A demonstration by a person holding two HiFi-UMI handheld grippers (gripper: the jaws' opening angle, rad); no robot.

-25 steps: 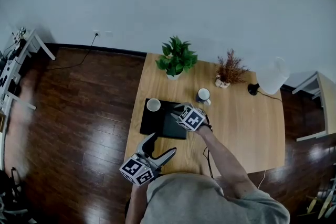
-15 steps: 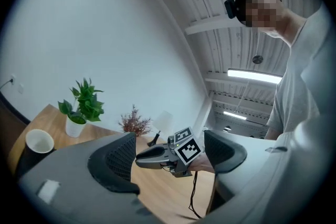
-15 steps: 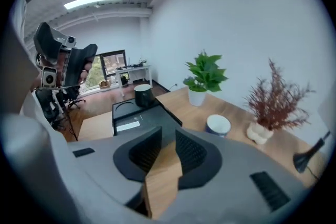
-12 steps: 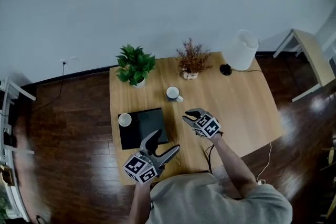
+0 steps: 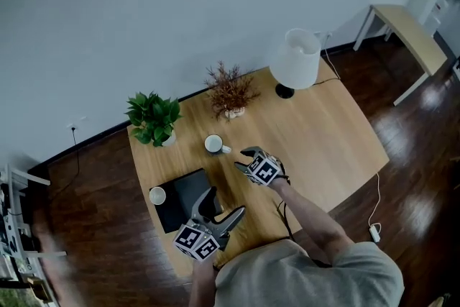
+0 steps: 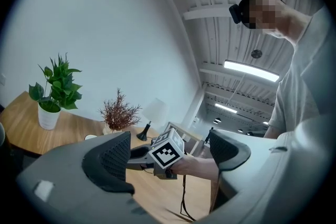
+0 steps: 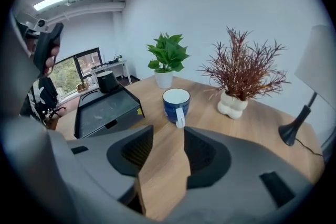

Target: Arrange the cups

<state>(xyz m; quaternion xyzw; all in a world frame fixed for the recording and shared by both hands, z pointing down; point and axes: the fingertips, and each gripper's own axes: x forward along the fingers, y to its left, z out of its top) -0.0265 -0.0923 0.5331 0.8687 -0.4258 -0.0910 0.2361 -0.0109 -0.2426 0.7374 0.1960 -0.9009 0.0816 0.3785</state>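
A blue mug [image 7: 176, 105] with a white inside and handle stands upright on the wooden table [image 5: 316, 140], also in the head view as the blue mug [image 5: 213, 145]. My right gripper [image 7: 168, 152] points down at the table just short of it; its jaws are opening with nothing between them. It shows as the right gripper [image 5: 246, 156] beside the mug. A second cup [image 5: 157, 195] sits on the black tray [image 5: 188, 192], at its left end. My left gripper [image 5: 221, 206] hangs open and empty by the tray's near right corner.
A green potted plant [image 5: 153, 118], a dried plant in a white vase [image 5: 230, 93] and a white table lamp [image 5: 295, 61] stand along the table's far side. A cable [image 5: 284, 216] trails at the near edge. Dark wooden floor surrounds the table.
The head view has swung round. My right gripper has left the tray's right edge and come to the table near the blue mug. The left gripper has moved in beside the tray.
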